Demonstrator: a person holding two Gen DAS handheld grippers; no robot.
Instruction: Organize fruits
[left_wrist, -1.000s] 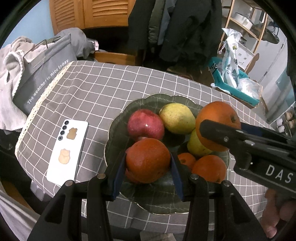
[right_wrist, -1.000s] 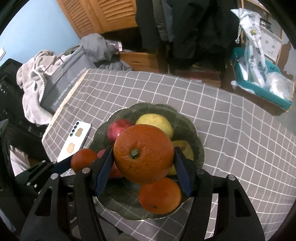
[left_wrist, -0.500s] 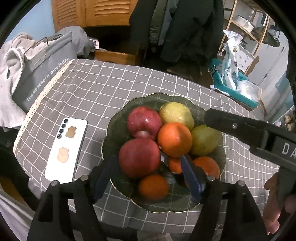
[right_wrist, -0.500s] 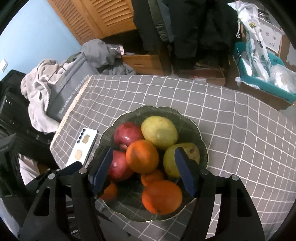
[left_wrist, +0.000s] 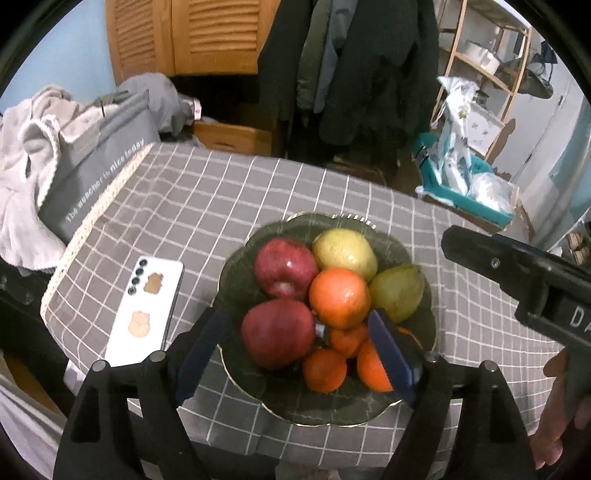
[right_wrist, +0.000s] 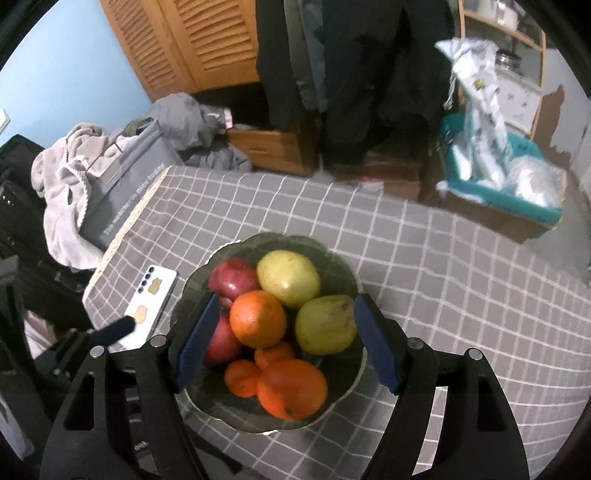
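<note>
Left gripper spread wide above near side of dark green bowl, holding nothing; right gripper likewise spread, empty. Apples, pears and oranges piled in bowl on checked tablecloth; white phone beside bowl

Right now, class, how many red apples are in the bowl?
2. One red apple lies at the bowl's far left; the other red apple sits nearer on that side. More could be hidden beneath.
</note>
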